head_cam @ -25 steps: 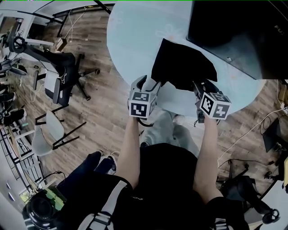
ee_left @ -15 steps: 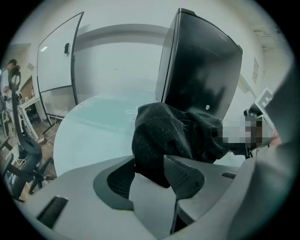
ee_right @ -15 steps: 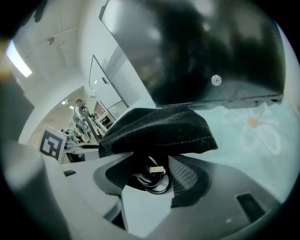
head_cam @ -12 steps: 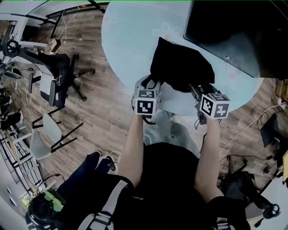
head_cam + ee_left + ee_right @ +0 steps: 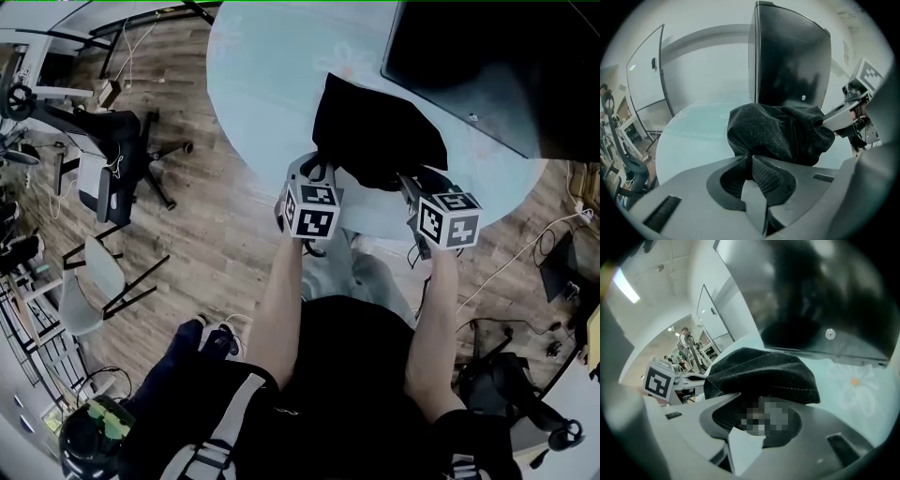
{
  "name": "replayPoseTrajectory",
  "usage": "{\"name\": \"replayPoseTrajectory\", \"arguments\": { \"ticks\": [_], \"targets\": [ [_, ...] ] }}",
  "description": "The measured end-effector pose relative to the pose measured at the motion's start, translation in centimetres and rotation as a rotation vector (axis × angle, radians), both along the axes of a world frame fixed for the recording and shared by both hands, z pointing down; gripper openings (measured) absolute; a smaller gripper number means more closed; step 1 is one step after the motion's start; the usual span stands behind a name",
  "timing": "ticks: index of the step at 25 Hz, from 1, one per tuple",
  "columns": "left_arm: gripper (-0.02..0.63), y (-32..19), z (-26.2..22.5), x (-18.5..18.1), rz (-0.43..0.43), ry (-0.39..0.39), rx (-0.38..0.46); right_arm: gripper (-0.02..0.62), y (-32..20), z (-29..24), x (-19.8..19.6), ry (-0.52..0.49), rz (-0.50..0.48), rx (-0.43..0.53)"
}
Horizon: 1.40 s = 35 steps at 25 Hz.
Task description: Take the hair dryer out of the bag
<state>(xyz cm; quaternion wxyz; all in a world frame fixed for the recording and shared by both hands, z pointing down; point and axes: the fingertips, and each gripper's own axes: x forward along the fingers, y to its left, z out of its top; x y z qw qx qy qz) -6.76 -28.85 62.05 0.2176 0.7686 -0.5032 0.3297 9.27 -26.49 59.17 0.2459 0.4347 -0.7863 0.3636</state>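
A black cloth bag [image 5: 375, 131] lies slumped on the round pale-blue table [image 5: 272, 75]. No hair dryer shows; the bag hides whatever is inside. My left gripper [image 5: 314, 171] is at the bag's near left corner. Its jaws have just been closing, and in the left gripper view the left gripper [image 5: 751, 161] is shut on a fold of the bag [image 5: 783, 131]. My right gripper [image 5: 412, 184] is at the near right corner. Its jaws have also been closing, but the right gripper [image 5: 761, 416] still stands apart with the bag's hem [image 5: 759, 371] hanging between the jaws.
A large dark screen [image 5: 487, 66] stands on the table just behind the bag, filling the back of both gripper views. Office chairs [image 5: 112, 178] and cables sit on the wooden floor to the left. The table's near edge runs just under both grippers.
The left gripper has shifted a little to the right, up against the bag's near left corner. The right gripper has stayed at the near right corner.
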Motion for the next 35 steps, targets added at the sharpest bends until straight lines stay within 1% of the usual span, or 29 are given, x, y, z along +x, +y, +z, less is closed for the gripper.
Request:
{"name": "replayPoseTrajectory", "arguments": {
  "ticks": [5, 8, 10, 14, 18, 25, 35],
  "targets": [
    [0.044, -0.5, -0.7, -0.6, -0.026, -0.002, 0.027, 0.121, 0.1, -1.0, -0.3, 0.037, -0.020, 0.061],
    [0.044, -0.5, -1.3, -0.8, -0.033, -0.037, 0.057, 0.118, 0.2, -1.6, 0.2, 0.045, -0.012, 0.080],
    [0.044, -0.6, -1.7, -1.3, -0.048, -0.060, 0.072, 0.115, 0.1, -2.3, 0.7, 0.040, -0.006, 0.084],
    [0.044, -0.8, -2.7, -2.4, -0.095, -0.072, 0.089, 0.110, 0.0, -3.7, 1.8, 0.051, 0.001, 0.108],
    [0.044, -1.0, -3.5, -3.5, -0.134, -0.094, 0.111, 0.109, -0.2, -4.7, 3.6, 0.056, 0.035, 0.131],
    [0.044, -2.2, -5.4, -4.9, -0.171, -0.141, 0.143, 0.106, -0.2, -5.5, 7.1, 0.084, 0.087, 0.131],
    [0.045, -2.9, -6.8, -6.6, -0.227, -0.178, 0.161, 0.101, -0.1, -5.9, 10.7, 0.090, 0.135, 0.132]
  ]
}}
